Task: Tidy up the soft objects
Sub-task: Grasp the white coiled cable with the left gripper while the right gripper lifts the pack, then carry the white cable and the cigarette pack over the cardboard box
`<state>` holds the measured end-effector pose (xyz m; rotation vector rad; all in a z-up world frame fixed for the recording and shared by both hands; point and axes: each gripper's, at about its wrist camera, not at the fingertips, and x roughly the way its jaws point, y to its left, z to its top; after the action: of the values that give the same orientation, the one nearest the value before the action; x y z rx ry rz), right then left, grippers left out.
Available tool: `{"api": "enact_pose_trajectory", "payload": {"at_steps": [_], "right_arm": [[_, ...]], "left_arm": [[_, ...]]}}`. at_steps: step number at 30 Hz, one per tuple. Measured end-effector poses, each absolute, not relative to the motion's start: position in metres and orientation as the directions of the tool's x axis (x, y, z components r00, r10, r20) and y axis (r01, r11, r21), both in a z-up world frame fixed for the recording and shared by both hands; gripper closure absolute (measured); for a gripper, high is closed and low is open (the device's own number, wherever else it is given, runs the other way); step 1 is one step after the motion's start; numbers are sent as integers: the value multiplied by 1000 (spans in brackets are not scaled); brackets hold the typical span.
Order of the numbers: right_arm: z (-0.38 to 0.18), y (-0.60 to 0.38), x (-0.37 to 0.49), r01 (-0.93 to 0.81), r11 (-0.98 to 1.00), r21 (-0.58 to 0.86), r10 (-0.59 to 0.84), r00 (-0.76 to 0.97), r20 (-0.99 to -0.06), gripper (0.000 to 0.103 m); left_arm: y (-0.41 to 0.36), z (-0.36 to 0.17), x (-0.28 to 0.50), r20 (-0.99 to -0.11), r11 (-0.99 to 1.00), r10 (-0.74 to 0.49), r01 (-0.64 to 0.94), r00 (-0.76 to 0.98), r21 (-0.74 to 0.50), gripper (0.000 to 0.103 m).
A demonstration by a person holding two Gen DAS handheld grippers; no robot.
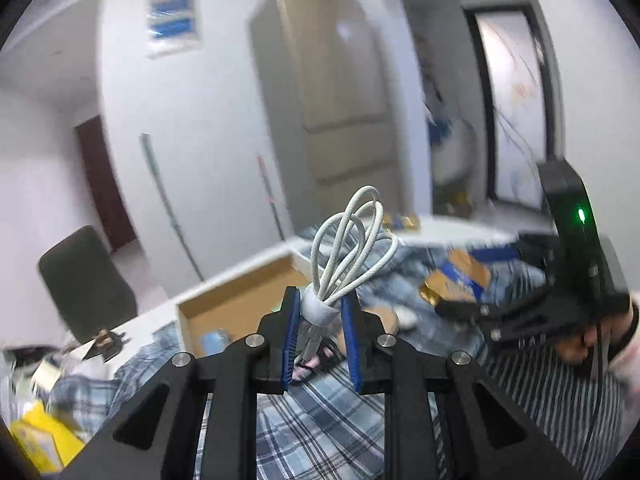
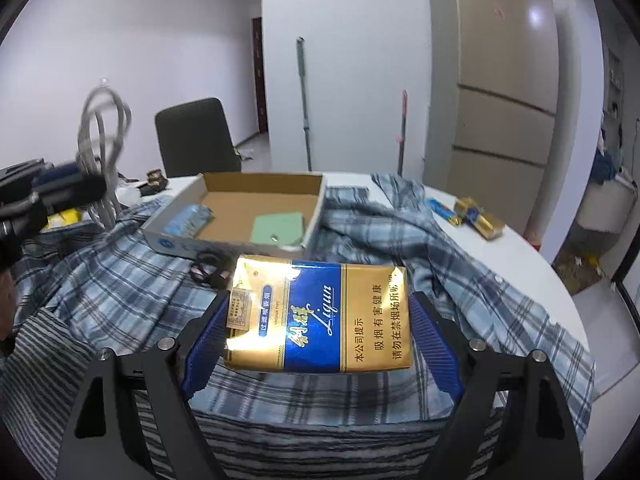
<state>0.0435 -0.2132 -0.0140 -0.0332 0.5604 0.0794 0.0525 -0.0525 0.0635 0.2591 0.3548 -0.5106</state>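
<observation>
Partway done I'd say: left tongs clamped on the coiled white cable, right tongs gripping the gold-and-blue cigarette pack; open cardboard box holds two items, plaid shirt unsorted.

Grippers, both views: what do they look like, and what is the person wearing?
Both the left gripper and right gripper are black angular linkages with silver pivot pins and ribbed blue pads. The right unit's black housing bears a green light, with a black cable hanging below. A pale sleeve cuff shows.
</observation>
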Motion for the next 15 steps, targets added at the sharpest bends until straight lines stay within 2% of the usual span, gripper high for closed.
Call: {"api": "enact_pose_trajectory", "payload": {"at_steps": [4, 8, 15], "right_arm": [[6, -201, 37, -98, 995, -29, 72, 875, -479, 18], [30, -192, 35, -100, 995, -29, 79, 907, -414, 18], [87, -171, 55, -82, 993, -86, 57, 964, -261, 18]], "left_arm": [[-34, 76, 43, -302, 904, -375, 418, 876, 90, 81], [-31, 84, 44, -235, 942, -292, 321, 927, 97, 81], [-22, 113, 71, -123, 967, -237, 246, 964, 65, 81]]}}
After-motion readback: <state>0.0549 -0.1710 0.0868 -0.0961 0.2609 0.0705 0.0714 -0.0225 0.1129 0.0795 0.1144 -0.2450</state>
